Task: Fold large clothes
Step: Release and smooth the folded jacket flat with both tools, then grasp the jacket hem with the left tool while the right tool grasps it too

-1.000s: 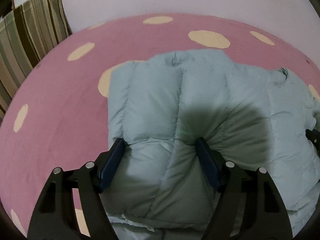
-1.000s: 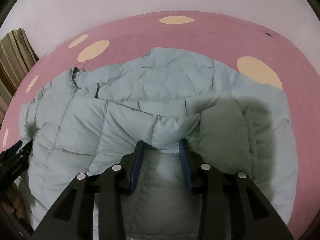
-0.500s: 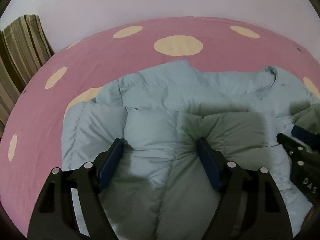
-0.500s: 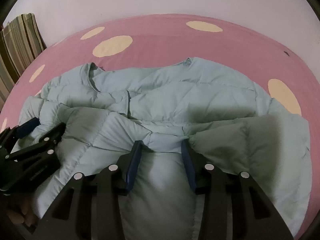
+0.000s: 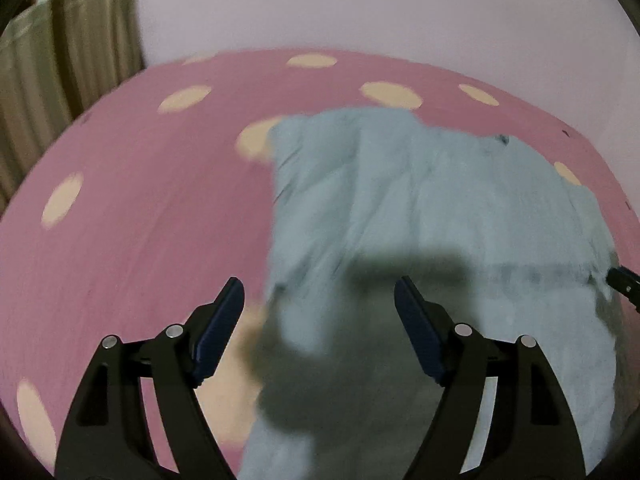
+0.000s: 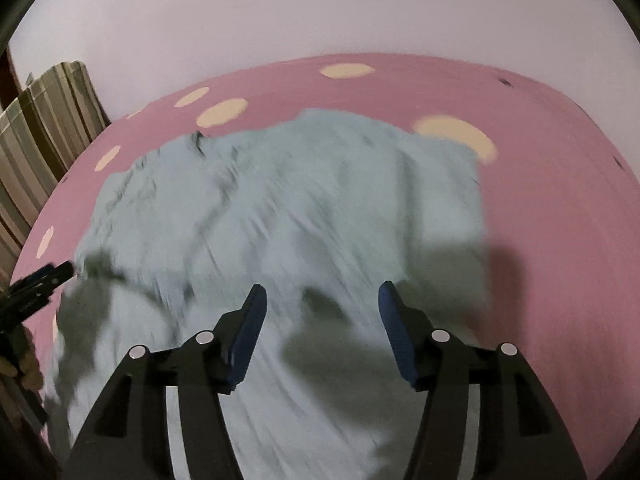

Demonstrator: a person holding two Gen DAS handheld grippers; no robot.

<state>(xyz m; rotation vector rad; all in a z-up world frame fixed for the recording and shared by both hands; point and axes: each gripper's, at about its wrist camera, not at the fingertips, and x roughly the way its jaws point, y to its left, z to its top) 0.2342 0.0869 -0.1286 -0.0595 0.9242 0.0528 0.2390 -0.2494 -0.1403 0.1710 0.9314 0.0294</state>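
Observation:
A pale blue quilted puffer jacket (image 5: pixel 420 208) lies folded on the pink sheet; it also shows in the right wrist view (image 6: pixel 288 208). My left gripper (image 5: pixel 318 304) is open and empty, raised above the jacket's left edge. My right gripper (image 6: pixel 322 308) is open and empty, raised above the jacket's right part. The right gripper's tip shows at the right edge of the left wrist view (image 5: pixel 622 278). The left gripper shows at the left edge of the right wrist view (image 6: pixel 36 284). Both views are motion-blurred.
The jacket rests on a bed with a pink sheet with cream dots (image 5: pixel 140 200). A striped curtain (image 5: pixel 60 60) hangs at the far left, also in the right wrist view (image 6: pixel 40 136). A plain white wall (image 6: pixel 320 12) stands behind the bed.
Both grippers have let go of the jacket, opened wide and pulled up and back. The folded-over jacket now lies flat on the bed.

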